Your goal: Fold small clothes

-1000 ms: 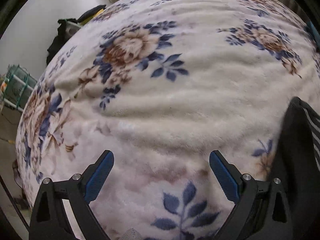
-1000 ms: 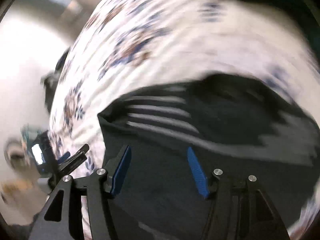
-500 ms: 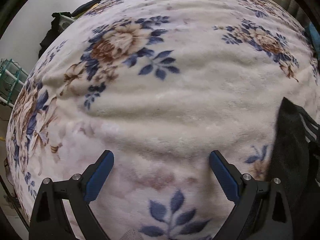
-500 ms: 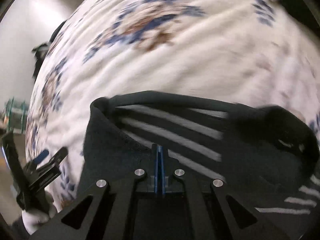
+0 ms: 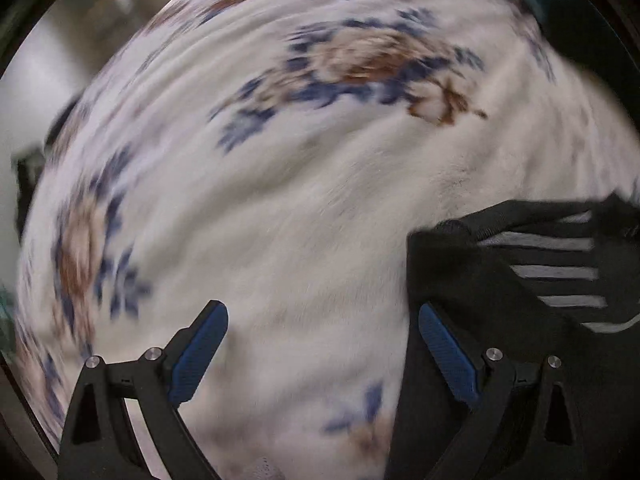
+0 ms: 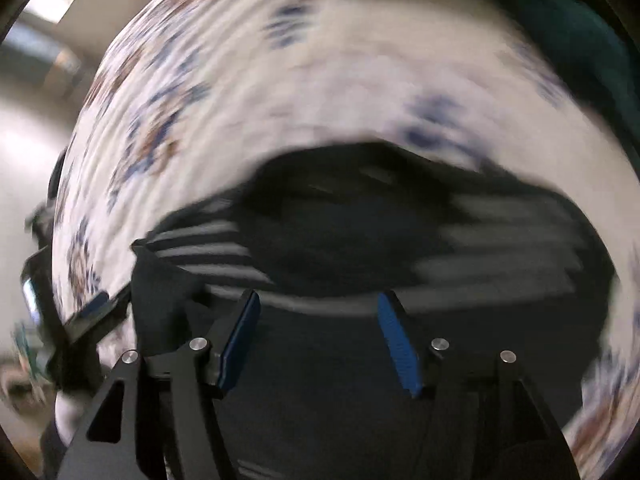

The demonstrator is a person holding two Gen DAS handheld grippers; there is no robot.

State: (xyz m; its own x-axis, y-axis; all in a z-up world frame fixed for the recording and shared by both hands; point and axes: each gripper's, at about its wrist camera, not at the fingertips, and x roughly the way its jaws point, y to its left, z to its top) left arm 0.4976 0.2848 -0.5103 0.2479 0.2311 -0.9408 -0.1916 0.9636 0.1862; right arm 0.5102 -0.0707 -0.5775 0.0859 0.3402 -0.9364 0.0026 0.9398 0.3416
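A black garment with white stripes lies on a cream floral blanket. My right gripper is open and empty just above the garment's near part; this view is blurred. In the left wrist view the garment sits at the right, its left edge beside the right finger. My left gripper is open and empty over the bare blanket. The left gripper also shows at the left edge of the right wrist view.
A dark teal item lies at the blanket's far right. The blanket's edge curves down the left side, with the room's floor and dark clutter beyond it.
My right gripper was shut on the garment half a second ago and has opened and let go. My left gripper has swung right, so the garment is now nearer its right finger.
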